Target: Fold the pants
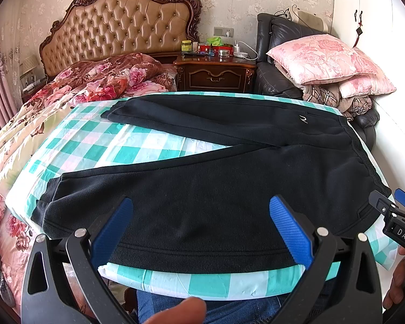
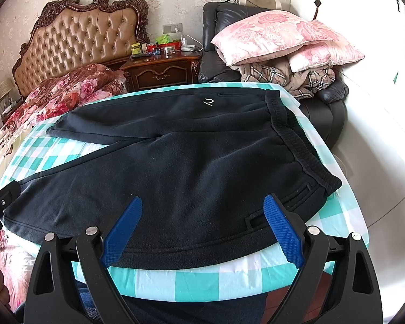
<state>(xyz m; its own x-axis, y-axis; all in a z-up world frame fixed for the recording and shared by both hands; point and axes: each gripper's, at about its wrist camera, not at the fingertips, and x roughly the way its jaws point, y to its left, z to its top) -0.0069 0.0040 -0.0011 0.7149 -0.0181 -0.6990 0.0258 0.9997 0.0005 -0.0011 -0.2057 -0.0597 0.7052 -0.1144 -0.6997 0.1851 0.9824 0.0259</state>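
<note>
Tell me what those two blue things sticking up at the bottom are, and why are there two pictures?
They are the fingers of a grabbing tool that a person holds, one tool in each hand. Each tool carries a camera looking out along its fingers. One picture comes from the left gripper, the other from the right gripper. Both are open and hold nothing yet. In front of them, black pants lie spread flat on a green and white checked cloth, with the two legs apart. Behind it you can see a bed and a pink pillow.

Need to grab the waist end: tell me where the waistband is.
The ribbed black elastic waistband runs along the right end of the black fleece pants, on the teal checked board, nearest the pink floral pillow.
</note>
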